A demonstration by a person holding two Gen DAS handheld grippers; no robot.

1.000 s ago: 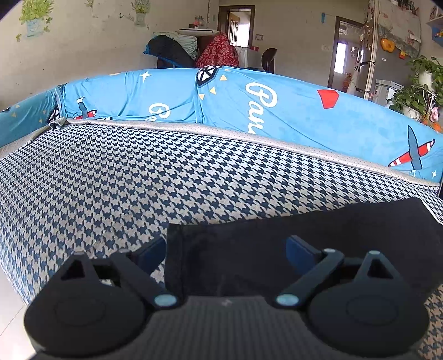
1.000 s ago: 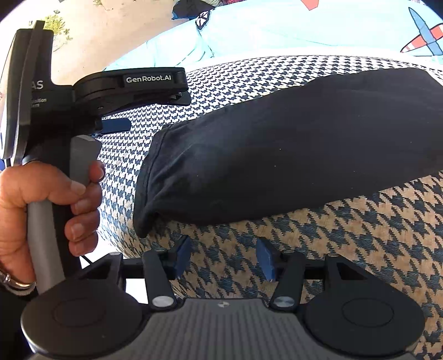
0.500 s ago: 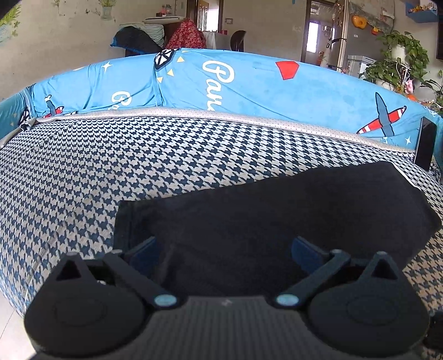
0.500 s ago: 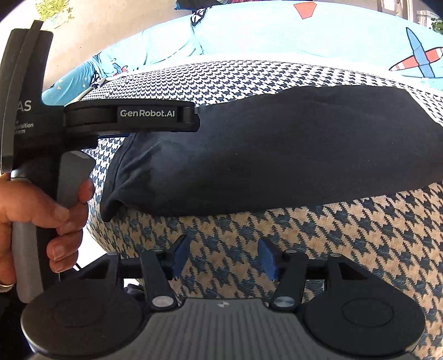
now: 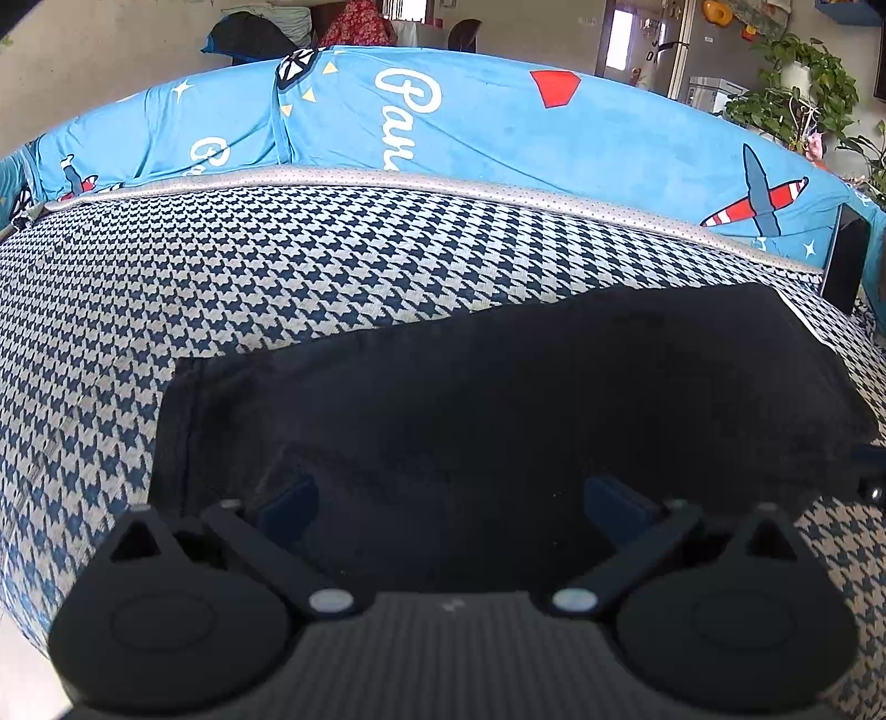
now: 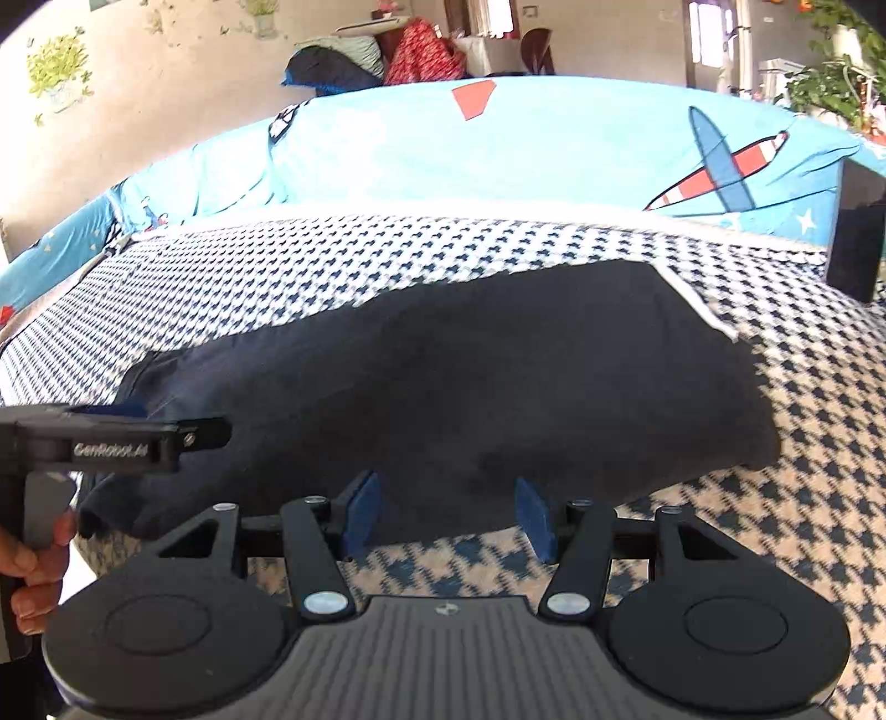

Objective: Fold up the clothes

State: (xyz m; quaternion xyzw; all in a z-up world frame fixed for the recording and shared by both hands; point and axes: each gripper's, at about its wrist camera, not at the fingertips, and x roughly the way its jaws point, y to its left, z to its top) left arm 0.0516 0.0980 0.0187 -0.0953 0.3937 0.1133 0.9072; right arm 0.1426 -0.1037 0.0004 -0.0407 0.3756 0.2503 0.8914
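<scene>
A black folded garment (image 5: 498, 410) lies flat on the houndstooth sofa seat (image 5: 277, 277); a thin white edge shows at its far right corner. My left gripper (image 5: 448, 505) stands wide open just above the garment's left part, both blue fingertips (image 5: 288, 507) over the cloth and nothing pinched. In the right wrist view the same garment (image 6: 443, 382) fills the middle. My right gripper (image 6: 448, 512) hovers at its near edge, open about halfway, with nothing between the pads. A hand (image 6: 33, 565) holds the left gripper (image 6: 127, 437) at the garment's left end.
A blue cushion cover (image 5: 498, 122) with planes and white lettering runs along the back of the seat. A dark flat object (image 5: 844, 260) leans at the far right corner. Potted plants (image 5: 797, 105) and a pile of clothes (image 5: 266, 33) stand behind the sofa.
My left gripper has moved from the garment's left edge to over the cloth, its jaws a little wider. My right gripper has slid right along the near edge and closer to the garment.
</scene>
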